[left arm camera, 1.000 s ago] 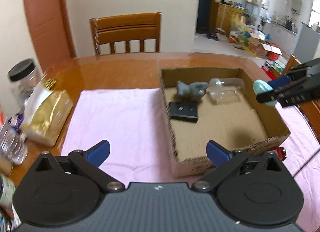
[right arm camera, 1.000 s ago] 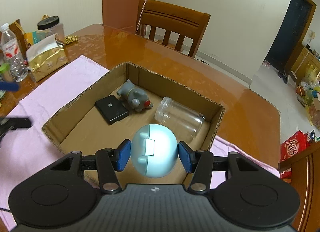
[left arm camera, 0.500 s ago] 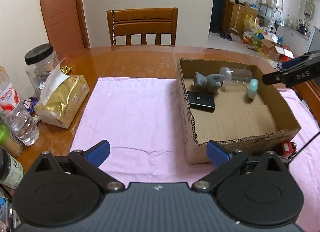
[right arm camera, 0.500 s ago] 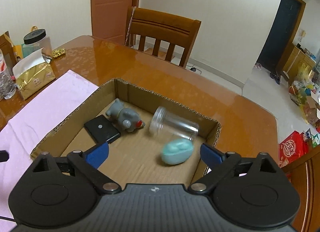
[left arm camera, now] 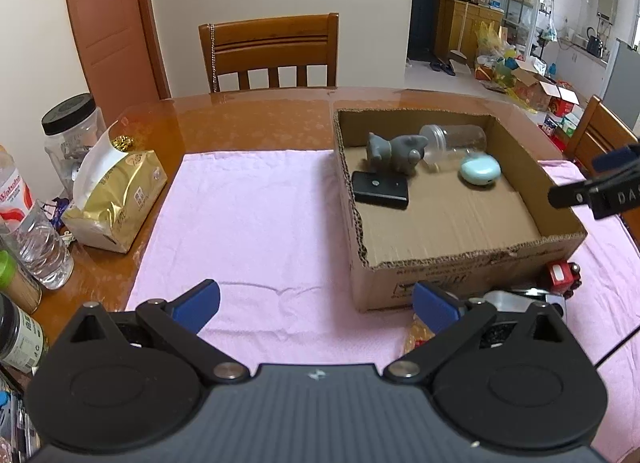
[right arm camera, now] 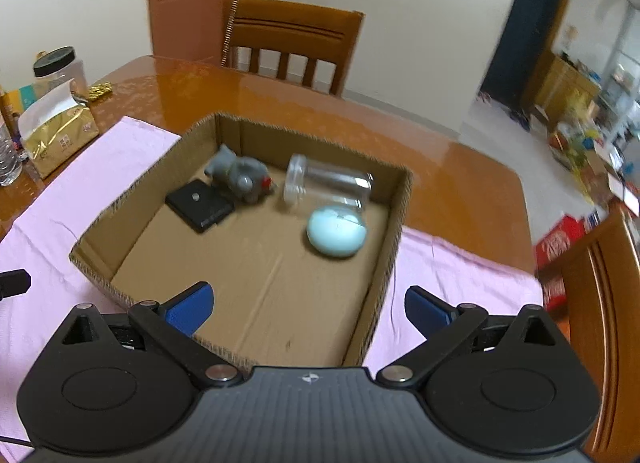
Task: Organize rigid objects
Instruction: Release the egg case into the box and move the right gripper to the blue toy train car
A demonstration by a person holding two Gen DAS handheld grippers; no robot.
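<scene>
Tabletop carries a pink cloth and a cardboard box. Inside lie a clear jar on its side, a blue egg touching it, a grey toy and a black block. Left claw and right claw both gape wide, holding nothing.

The desk is glossy varnished wood under a matt pink cloth. The box is rough corrugated cardboard with ragged edges. Inside lie a clear plastic jar, a smooth pale-blue shell, and a matt grey figurine.
</scene>
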